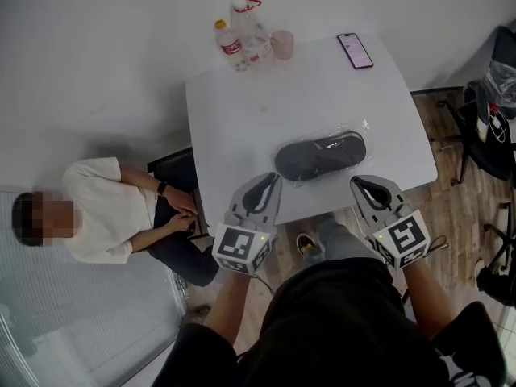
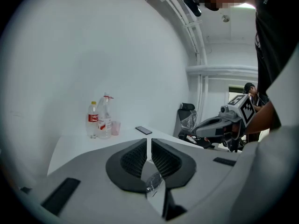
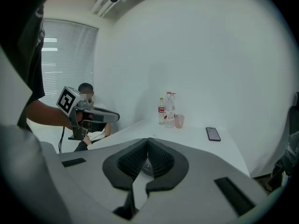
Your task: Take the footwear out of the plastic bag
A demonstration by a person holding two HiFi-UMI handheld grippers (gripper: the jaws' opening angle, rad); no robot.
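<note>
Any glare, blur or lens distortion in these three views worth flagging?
Head view: even, sharp light; small glints on the bag, soft shadow left of the table. Left gripper view: strong fisheye, black corners, bright glare top right. Right gripper view: same fisheye, blinds bright at left.

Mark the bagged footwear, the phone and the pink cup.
bagged footwear (image 1: 320,156), head view, middle of the dark upper under the plastic.
phone (image 1: 355,51), head view, centre of its screen.
pink cup (image 1: 282,44), head view, middle of the cup.
</note>
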